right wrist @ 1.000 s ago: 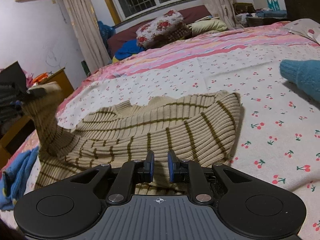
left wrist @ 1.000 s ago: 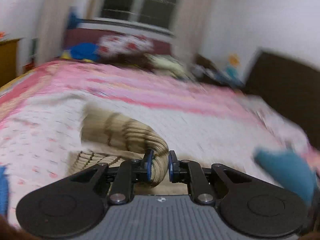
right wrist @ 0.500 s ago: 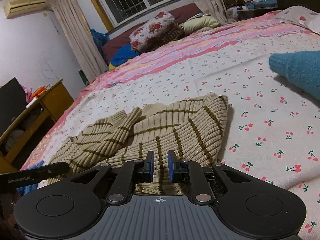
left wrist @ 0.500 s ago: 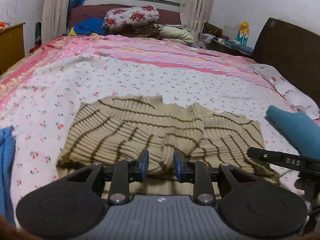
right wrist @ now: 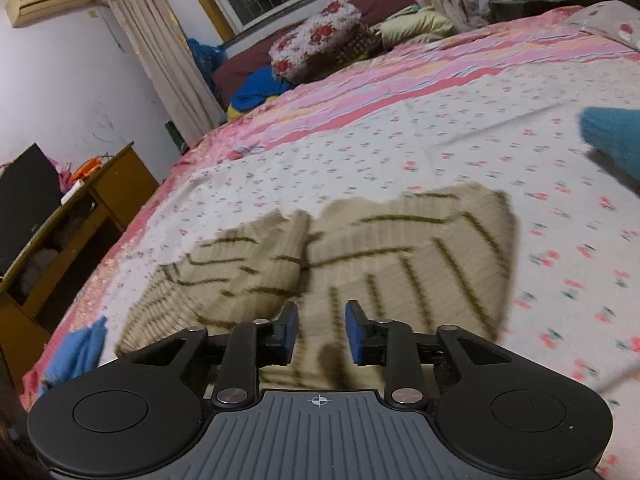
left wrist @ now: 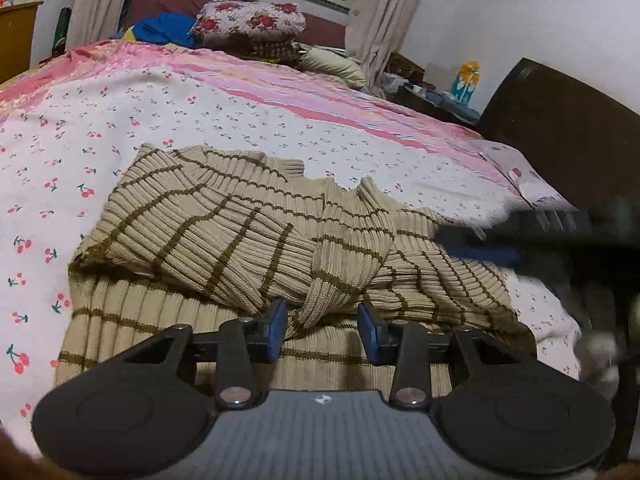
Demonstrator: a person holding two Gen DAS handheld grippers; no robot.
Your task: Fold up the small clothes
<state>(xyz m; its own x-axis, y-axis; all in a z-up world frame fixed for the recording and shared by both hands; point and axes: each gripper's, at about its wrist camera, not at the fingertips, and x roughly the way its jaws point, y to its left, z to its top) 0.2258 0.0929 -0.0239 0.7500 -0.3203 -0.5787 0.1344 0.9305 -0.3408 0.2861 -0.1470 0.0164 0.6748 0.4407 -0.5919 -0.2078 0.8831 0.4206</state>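
A beige ribbed sweater with brown stripes (left wrist: 240,240) lies on the cherry-print bedsheet (left wrist: 80,152), both sleeves folded in over its body. My left gripper (left wrist: 322,330) is open just above the sweater's near part, a sleeve cuff lying between and beyond its blue pads. My right gripper (right wrist: 321,332) is open and empty above the same sweater (right wrist: 400,256), which is blurred in the right wrist view. The right gripper also shows as a dark blurred shape at the right of the left wrist view (left wrist: 540,228).
A teal knitted garment (right wrist: 612,136) lies on the bed to the right. A blue cloth (right wrist: 76,352) lies at the bed's left edge. A wooden desk (right wrist: 80,216) stands left of the bed. Pillows (left wrist: 252,24) and a dark headboard (left wrist: 568,128) lie beyond.
My left gripper carried the left sleeve over onto the sweater, then opened and let it go. My right gripper went from shut to open and moved back over the sweater.
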